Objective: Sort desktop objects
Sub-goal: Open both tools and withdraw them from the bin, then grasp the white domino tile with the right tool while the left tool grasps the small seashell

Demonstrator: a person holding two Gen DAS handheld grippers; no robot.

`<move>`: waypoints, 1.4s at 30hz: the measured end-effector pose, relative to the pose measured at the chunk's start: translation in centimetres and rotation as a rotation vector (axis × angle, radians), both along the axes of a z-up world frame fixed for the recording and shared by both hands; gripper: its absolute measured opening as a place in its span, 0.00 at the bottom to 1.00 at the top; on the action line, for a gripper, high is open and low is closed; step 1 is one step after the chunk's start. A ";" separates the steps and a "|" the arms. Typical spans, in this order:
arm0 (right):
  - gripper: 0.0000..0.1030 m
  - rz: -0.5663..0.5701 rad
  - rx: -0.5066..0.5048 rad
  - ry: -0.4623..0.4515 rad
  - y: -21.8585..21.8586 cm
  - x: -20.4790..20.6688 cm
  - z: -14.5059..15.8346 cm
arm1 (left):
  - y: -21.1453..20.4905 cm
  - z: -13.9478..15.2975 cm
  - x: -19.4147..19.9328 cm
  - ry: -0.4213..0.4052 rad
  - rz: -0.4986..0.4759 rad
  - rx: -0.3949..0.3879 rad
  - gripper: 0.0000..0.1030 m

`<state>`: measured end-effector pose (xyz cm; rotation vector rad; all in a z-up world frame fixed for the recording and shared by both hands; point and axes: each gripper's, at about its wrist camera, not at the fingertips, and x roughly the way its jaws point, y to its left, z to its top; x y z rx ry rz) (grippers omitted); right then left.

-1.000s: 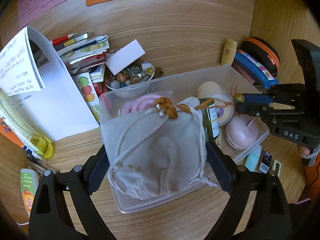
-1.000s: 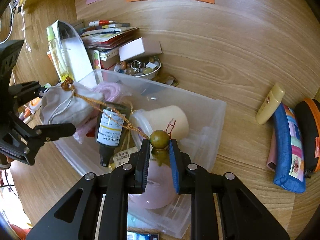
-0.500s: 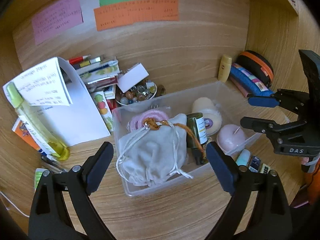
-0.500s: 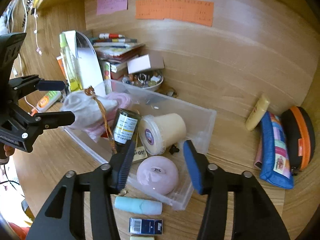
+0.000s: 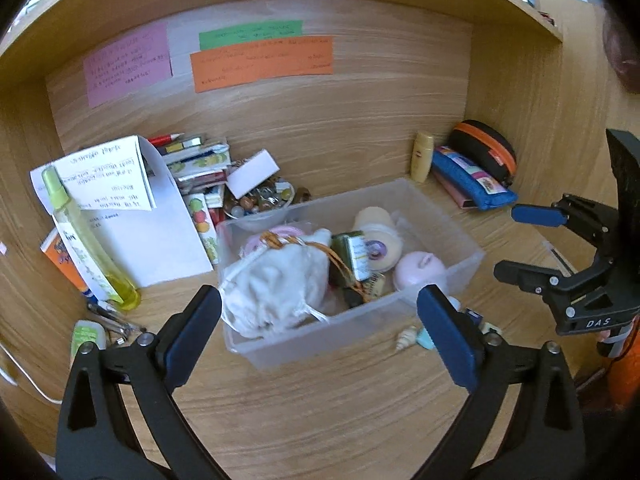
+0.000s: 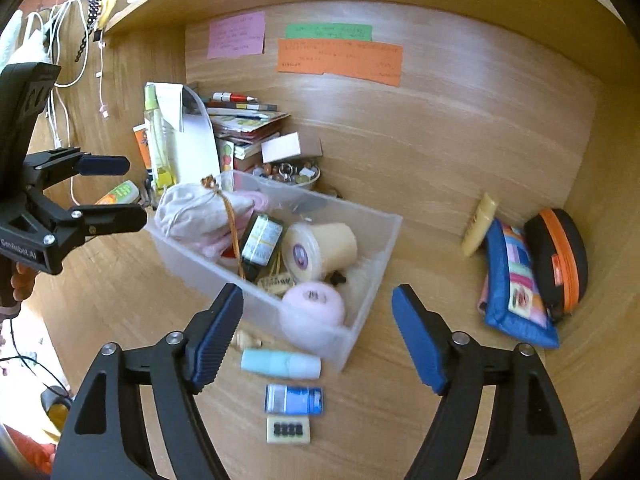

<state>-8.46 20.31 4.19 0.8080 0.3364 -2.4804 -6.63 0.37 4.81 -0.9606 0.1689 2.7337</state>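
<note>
Wood-grain walls enclose the desk (image 5: 320, 408), on which the clear bin (image 5: 448, 224) is seen holding the white drawstring pouch (image 5: 276, 284) at its left end, a green bottle (image 5: 354, 252), a cream jar (image 5: 378, 240) and a pink round case (image 5: 420, 274). Both tools are held apart and empty above the near edge: the left tool (image 5: 318, 332) spread wide, the right tool (image 6: 316, 336) with jaws just opened and nothing between them. The pouch is judged to overhang the bin wall, so it could spill out if nudged, and its orange cord (image 6: 230, 220), draped over the bottle, could be snagged by a passing jaw. Only the right view shows 3 small items outside the bin clearly: a mint tube (image 6: 280, 364), a blue box (image 6: 294, 400) and a pale tile (image 6: 289, 430); only the left view shows the pens (image 5: 110, 316).
</note>
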 end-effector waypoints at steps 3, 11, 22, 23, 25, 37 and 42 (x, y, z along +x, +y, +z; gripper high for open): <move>0.74 -0.010 0.000 -0.019 0.9 1.0 -0.9 | 0.5 -0.8 0.7 -0.019 -0.009 0.013 0.97; 0.74 -0.036 -0.005 -0.137 2.7 2.7 -5.4 | 1.4 -4.6 1.7 -0.079 0.004 0.058 0.97; 0.68 0.005 0.050 -0.250 1.6 2.7 -8.8 | 3.8 -9.8 0.6 -0.208 -0.045 0.038 0.76; 0.64 0.009 0.051 -0.252 1.6 2.7 -8.9 | 3.9 -10.0 0.5 -0.215 -0.050 0.042 0.75; 0.55 0.021 0.052 -0.264 1.4 2.6 -9.0 | 4.2 -10.3 0.1 -0.228 -0.061 0.041 0.68; 0.30 0.049 0.064 -0.291 1.3 1.7 -9.8 | 6.5 -11.4 -2.8 -0.284 -0.138 0.025 0.39; 0.30 0.065 0.074 -0.271 1.4 1.8 -9.8 | 7.0 -11.4 -3.5 -0.269 -0.149 -0.016 0.35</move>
